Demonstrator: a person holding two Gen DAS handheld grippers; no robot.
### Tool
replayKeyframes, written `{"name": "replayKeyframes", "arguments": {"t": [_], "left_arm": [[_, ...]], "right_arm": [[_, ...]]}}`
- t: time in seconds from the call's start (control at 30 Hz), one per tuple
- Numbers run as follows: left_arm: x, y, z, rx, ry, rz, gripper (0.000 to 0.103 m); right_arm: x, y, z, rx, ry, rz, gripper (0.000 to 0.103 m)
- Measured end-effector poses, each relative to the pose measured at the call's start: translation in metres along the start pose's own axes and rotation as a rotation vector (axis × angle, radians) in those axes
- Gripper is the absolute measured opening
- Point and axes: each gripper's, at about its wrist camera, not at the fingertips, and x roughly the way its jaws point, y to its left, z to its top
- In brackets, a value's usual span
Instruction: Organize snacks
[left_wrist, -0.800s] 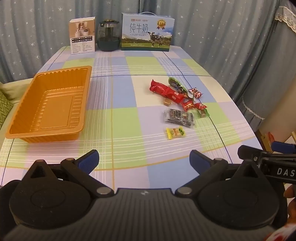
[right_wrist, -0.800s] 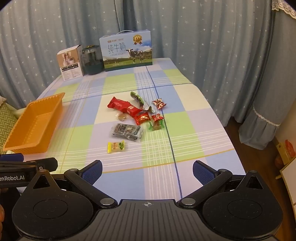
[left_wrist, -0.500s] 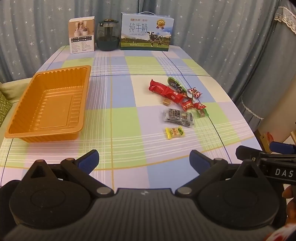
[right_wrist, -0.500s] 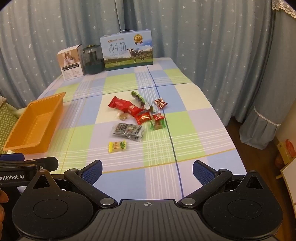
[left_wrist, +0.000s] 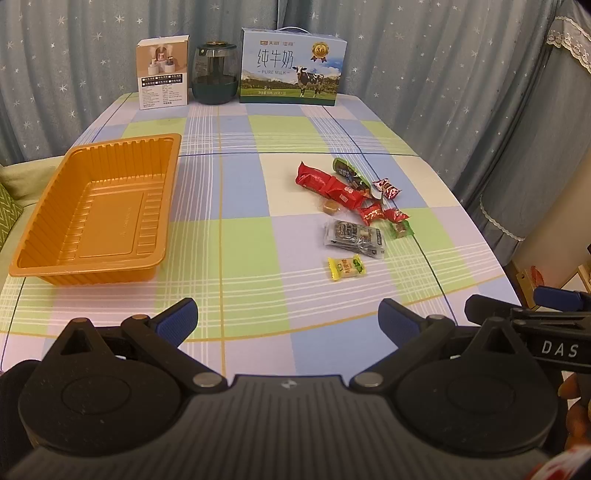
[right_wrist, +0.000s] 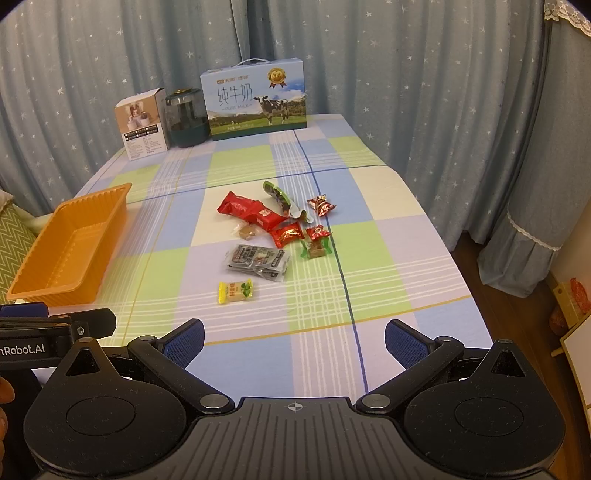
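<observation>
An orange plastic tray (left_wrist: 44, 264) (right_wrist: 16, 290) lies at the left of the checked tablecloth, nothing in it. Several wrapped snacks lie in a loose cluster right of centre: a yellow candy (left_wrist: 347, 267) (right_wrist: 235, 291) nearest me, a clear grey packet (left_wrist: 354, 237) (right_wrist: 258, 260), a long red pack (left_wrist: 328, 185) (right_wrist: 251, 211), a green wrapper (left_wrist: 349, 172) (right_wrist: 277, 195) and small red candies (left_wrist: 386, 188) (right_wrist: 321, 205). My left gripper (left_wrist: 288, 323) hangs open over the near table edge. My right gripper (right_wrist: 294, 341) is open too, well short of the snacks.
At the table's far edge stand a milk carton box (left_wrist: 292, 68) (right_wrist: 255, 100), a dark glass jar (left_wrist: 215, 74) (right_wrist: 184, 118) and a small white box (left_wrist: 162, 72) (right_wrist: 142, 125). Starry curtains hang behind and to the right. The table drops off at the right (right_wrist: 450, 254).
Both grippers have drifted slightly forward over the table; the snacks and tray have not moved. Both stay open.
</observation>
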Motion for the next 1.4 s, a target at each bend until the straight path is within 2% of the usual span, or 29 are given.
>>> {"name": "replayKeyframes", "arguments": {"t": [1.4], "left_arm": [[-0.0017,-0.0022,0.0029,-0.007,0.002,-0.003,0.103]], "right_arm": [[0.0000,-0.0002,-0.0005,0.001,0.001,0.000,0.103]]}}
